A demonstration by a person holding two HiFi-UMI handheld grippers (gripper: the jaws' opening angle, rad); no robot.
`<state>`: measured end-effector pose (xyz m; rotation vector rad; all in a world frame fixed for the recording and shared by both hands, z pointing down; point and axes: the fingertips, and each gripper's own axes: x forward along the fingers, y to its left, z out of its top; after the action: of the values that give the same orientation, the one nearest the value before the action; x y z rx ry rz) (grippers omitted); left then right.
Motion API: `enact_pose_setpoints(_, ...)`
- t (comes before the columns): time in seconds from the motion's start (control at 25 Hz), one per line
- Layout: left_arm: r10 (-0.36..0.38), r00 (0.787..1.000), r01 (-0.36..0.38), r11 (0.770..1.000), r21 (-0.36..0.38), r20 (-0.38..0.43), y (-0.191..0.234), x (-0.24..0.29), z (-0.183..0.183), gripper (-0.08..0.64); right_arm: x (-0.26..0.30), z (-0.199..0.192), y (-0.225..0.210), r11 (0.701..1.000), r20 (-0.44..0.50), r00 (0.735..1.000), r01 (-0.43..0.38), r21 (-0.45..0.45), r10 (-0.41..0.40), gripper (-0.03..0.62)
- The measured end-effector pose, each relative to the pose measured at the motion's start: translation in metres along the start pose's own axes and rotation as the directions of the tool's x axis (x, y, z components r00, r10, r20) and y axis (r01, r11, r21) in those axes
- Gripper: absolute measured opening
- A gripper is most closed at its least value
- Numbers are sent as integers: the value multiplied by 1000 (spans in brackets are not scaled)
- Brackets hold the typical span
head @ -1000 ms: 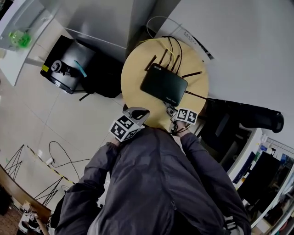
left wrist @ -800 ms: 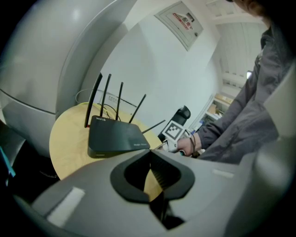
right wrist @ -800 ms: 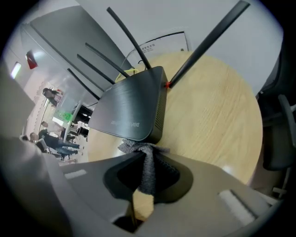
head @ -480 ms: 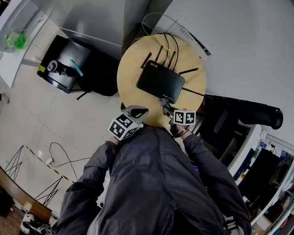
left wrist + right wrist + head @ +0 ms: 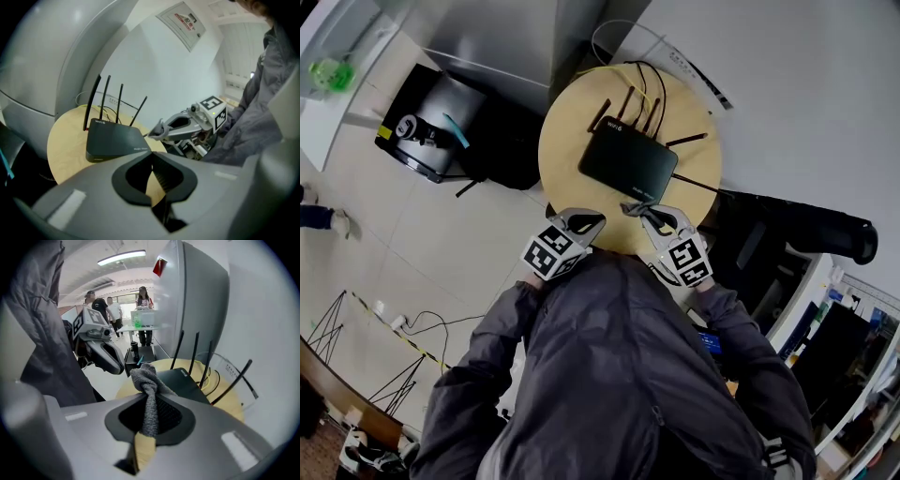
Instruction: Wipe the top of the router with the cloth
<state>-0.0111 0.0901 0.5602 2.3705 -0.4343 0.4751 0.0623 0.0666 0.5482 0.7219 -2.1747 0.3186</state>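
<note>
Opens close in on a dark grey jacket (image 5: pixel 619 375), sleeves reaching forward to both tools. Holds the left claw (image 5: pixel 579 225) clenched on nothing, jaw tips pressed together, just over the near rim of the round wooden tabletop (image 5: pixel 565 155). Grips a grey cloth (image 5: pixel 146 380) in the right claw (image 5: pixel 149 404), with the jaws clamped on its middle. Shows a bunched wad poking out past the tips and a strand trailing back between them. Sets the two claws side by side, near each other but apart.

Brings the wad right up to the near edge of the black router (image 5: pixel 628 169); cannot tell whether touching or just above. Leaves the left claw short of the router. Finds the router lying flat around mid-tabletop, with thin black antennas (image 5: pixel 106 96) standing along its far side. Spots cables (image 5: pixel 642 75) curling behind them toward the far rim.

Down on the floor to the left, catches a black-and-grey container (image 5: pixel 441 122). Far off in the right gripper view, picks out several people (image 5: pixel 100 308) standing under a ceiling light.
</note>
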Motion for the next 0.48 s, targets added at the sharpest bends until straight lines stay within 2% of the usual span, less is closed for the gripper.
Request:
enact_pose_setpoints(0.24,23,1000,-23,1000,-3,11,3,-4,1,0,-10,9,1,997,13,1000,-11,-81,13,38)
enact_pose_setpoints(0.48,44,999,-43,999,-8,19,6,-9,-1,0,-4,7,5,994,2,999,-38,-99,39,38)
